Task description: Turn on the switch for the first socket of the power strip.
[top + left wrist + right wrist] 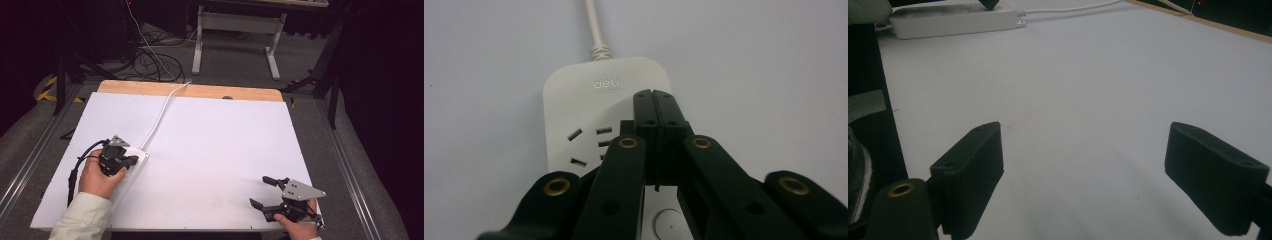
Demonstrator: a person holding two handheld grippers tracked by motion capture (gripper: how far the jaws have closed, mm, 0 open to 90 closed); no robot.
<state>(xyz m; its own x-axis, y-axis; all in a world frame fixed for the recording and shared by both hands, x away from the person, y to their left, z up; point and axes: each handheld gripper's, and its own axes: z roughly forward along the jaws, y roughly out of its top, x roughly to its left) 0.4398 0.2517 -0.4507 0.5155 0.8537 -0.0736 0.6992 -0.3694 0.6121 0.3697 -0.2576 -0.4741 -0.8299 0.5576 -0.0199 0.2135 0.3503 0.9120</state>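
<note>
Bright white tabletop, dark surroundings; pics soft, slightly blurry.

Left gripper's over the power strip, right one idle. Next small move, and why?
Probably press the left gripper down: its jaws are shut, tips over the power strip just beyond the round button. The right gripper sits open and apart, so leave it.

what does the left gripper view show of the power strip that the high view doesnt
Left gripper view alone: the sockets, the deli logo, a round button, and the left gripper with its jaws shut together over the strip's face. High view alone: the right gripper, open, far off on the white table. Both: the power strip and its white cord.
</note>
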